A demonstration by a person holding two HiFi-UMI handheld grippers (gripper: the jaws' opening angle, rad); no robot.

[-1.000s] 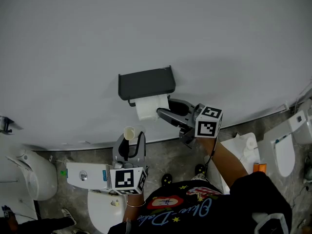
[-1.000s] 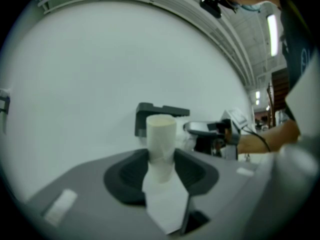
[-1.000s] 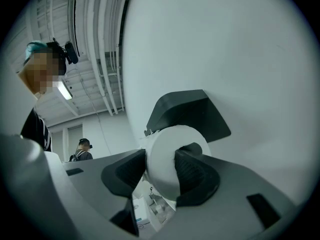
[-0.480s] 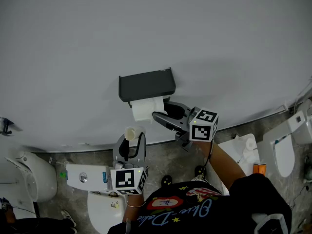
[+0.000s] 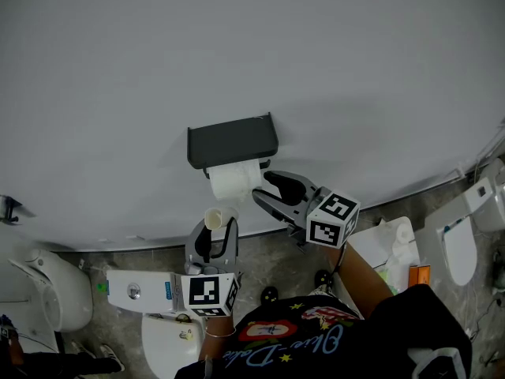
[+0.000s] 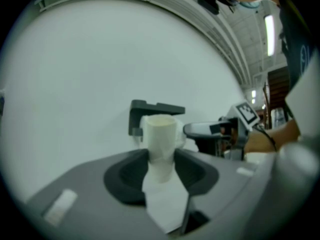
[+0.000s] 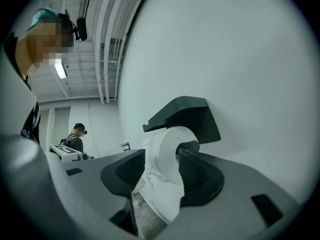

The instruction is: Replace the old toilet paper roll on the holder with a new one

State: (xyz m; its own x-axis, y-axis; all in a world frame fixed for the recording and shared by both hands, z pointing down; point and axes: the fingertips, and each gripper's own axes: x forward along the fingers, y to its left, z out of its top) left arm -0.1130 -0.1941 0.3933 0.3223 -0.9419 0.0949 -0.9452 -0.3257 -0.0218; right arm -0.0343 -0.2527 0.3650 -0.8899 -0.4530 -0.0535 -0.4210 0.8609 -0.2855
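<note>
I am gripping the new roll [image 5: 231, 181] with my right gripper [image 5: 260, 186], jaws wide on it, just under the holder [image 5: 232, 140]. My left gripper [image 5: 213, 229] is clamping the empty tube [image 6: 160, 141].

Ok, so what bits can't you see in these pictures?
Holder's spindle: head view, under holder cover and toilet paper roll.
Bottom end of nearly empty roll: left gripper view, its loose paper tail covers it.
Distant person: right gripper view, too small for detail.

Black shirt [image 5: 394, 326]; grey, marker-cubed right gripper [image 5: 262, 186]
</note>
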